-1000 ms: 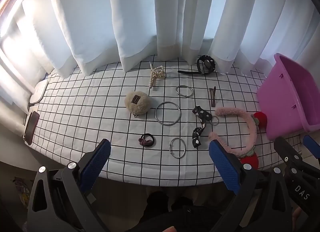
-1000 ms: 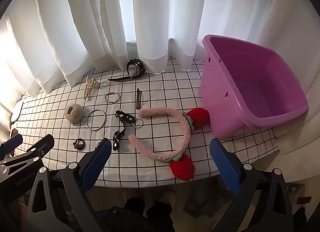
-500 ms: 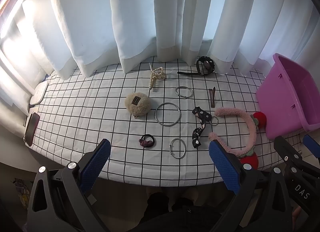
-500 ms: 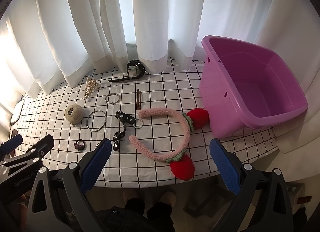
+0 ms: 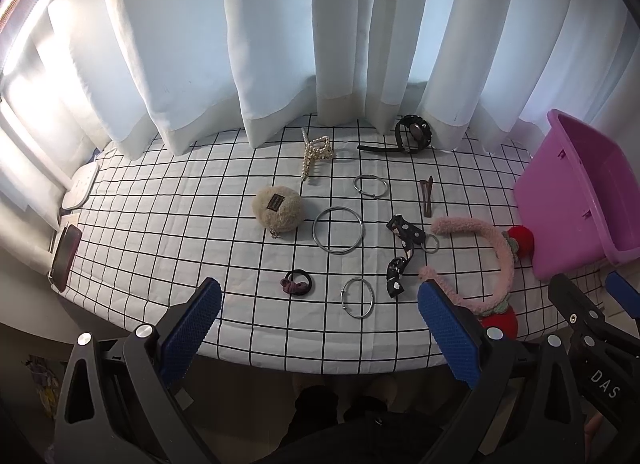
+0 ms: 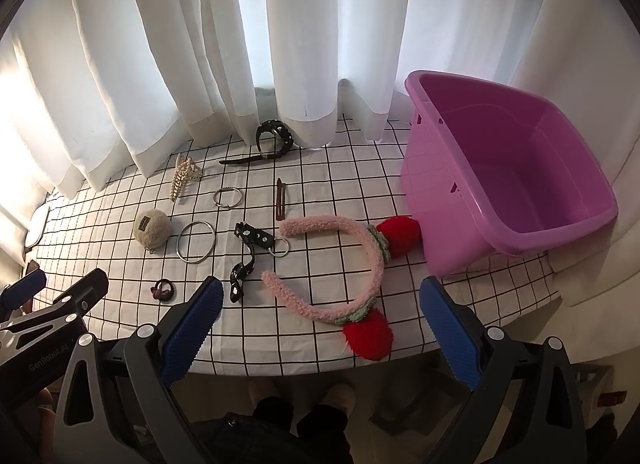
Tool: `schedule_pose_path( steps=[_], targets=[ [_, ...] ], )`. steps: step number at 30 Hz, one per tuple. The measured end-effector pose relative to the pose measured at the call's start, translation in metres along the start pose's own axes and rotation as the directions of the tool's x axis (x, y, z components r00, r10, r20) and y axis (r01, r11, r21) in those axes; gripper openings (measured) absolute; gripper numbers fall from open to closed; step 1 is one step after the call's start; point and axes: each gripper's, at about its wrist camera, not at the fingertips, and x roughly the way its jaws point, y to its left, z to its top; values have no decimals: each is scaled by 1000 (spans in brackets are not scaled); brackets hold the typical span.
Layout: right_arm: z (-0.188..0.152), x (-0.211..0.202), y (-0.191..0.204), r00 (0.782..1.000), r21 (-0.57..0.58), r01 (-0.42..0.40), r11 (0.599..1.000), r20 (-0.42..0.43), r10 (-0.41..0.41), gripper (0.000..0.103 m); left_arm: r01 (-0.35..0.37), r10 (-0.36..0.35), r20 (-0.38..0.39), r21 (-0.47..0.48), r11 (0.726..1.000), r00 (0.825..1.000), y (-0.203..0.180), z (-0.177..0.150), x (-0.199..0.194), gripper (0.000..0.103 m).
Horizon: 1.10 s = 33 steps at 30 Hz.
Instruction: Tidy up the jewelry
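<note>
Jewelry lies spread on a white checked tablecloth. A pink fuzzy headband with red strawberries lies at the right, beside an empty purple bin. Left of it are a black patterned strap, a large silver bangle, two smaller bangles, a beige pom-pom, a dark hair tie, a pearl claw clip, a brown hair clip and a black studded band. My left gripper and right gripper are open and empty at the table's near edge.
White curtains hang along the table's far side. A dark phone and a white oval object lie at the far left edge. The purple bin also shows at the right of the left wrist view.
Both grippers have drawn back and up slightly, so the table looks a little farther off. Nothing on the table has moved. Both grippers stay open.
</note>
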Motion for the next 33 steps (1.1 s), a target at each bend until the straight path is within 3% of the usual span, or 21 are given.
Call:
schedule_pose_path(
  steps=[19,33],
  targets=[
    [0,2,2,1000,0,-2,1000,-1,2,94,1,-1,-2,0,1000,1000,1,0,0,97],
    [-14,23,4,999,-48,-45,998,-8,45,94,12,-16,-66,-63,998,998,28,-11,29,97]
  ],
)
